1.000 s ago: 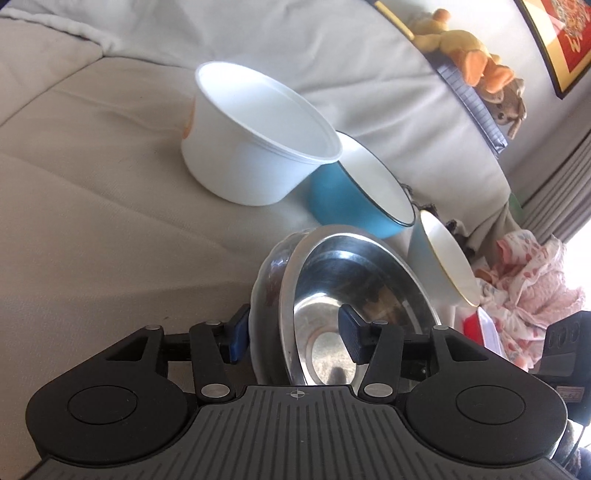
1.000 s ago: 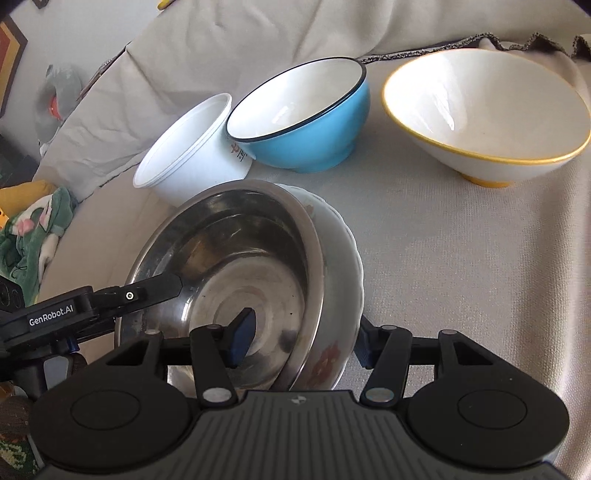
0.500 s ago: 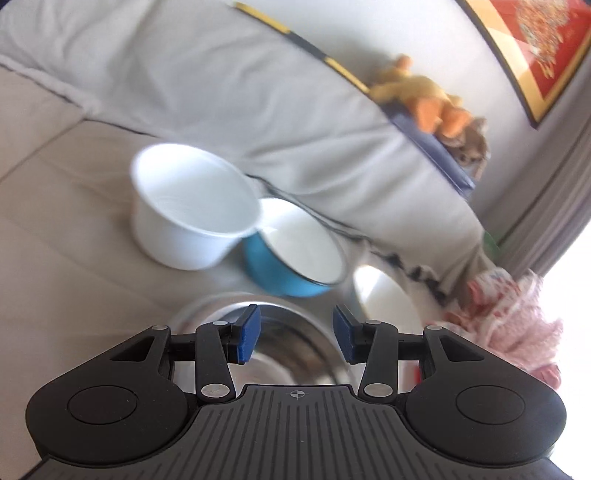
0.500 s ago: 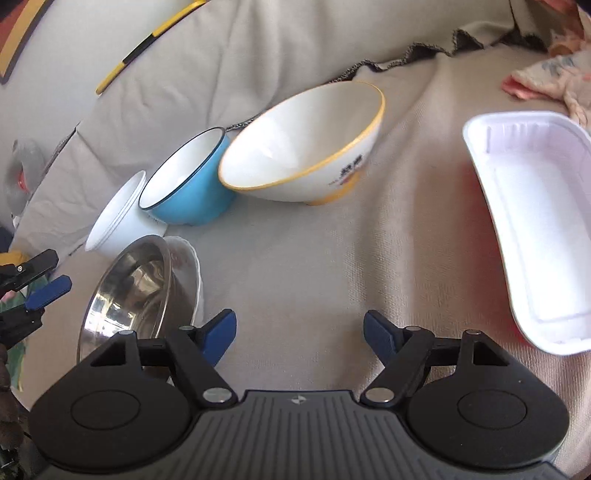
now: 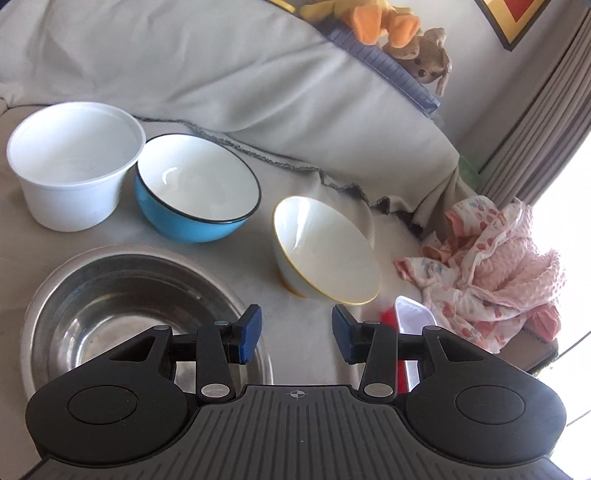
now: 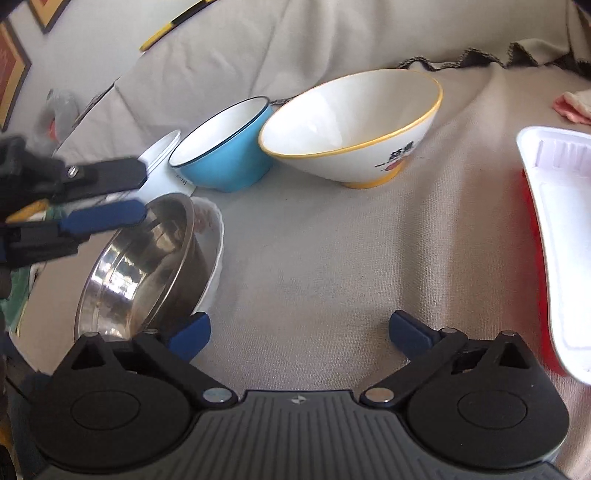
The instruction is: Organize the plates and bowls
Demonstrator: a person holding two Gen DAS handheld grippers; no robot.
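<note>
Steel bowl beneath left claw, tips seemingly clear

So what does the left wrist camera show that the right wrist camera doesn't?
Only the left wrist view shows the stuffed toys on the sofa back, the curtain and the pink blanket.

Only the right shows the left gripper from outside, and the white dish under the steel bowl.

Both share the blue bowl, yellow-rimmed bowl, white tub and white tray.

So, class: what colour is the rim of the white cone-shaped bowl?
Yellow rim; the right wrist view shows it best.
</note>
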